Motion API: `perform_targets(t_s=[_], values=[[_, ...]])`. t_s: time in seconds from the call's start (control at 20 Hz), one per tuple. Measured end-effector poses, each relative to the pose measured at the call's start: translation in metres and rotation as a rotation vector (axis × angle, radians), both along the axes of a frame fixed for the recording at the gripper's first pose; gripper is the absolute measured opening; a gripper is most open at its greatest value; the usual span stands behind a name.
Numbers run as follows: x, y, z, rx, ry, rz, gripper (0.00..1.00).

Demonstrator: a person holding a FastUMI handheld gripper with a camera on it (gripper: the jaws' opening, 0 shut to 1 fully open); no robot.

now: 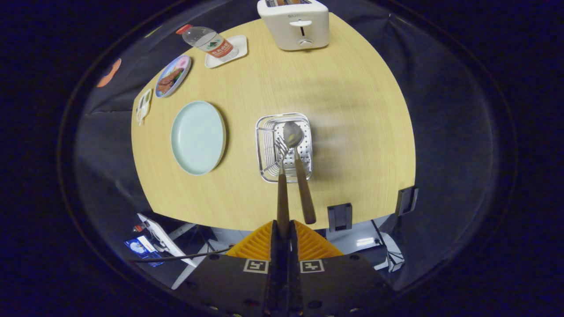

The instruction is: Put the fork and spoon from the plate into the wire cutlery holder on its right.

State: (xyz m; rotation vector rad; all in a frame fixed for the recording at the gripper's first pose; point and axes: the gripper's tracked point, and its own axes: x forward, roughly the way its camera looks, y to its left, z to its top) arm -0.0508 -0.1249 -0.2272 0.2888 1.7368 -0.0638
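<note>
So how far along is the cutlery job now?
Done: the plate is empty. In hand: the gripper is shut on the fork handle; the spoon stands in the holder alongside it, fork tines over the basket. Left: lower the fork fully in and let go.

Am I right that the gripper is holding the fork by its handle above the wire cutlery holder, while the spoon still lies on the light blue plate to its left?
Not quite. The plate is bare: the spoon already leans in the wire cutlery holder, its handle sticking out toward the gripper. The rest holds: the gripper is shut on the fork handle, tines over the holder, as the gripper view shows.
</note>
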Motion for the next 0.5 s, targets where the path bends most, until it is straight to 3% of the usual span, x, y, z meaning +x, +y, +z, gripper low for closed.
perform_targets(t_s=[0.2, 0.3, 0.35, 0.5], values=[[0.01, 0.007, 0.002, 0.016, -0.042, 0.005, 0.14], [0.018, 0.008, 0.008, 0.011, -0.082, 0.016, 0.29], [0.022, 0.01, 0.01, 0.015, -0.106, 0.017, 0.29], [0.029, 0.013, 0.015, 0.007, -0.171, 0.028, 0.6]])
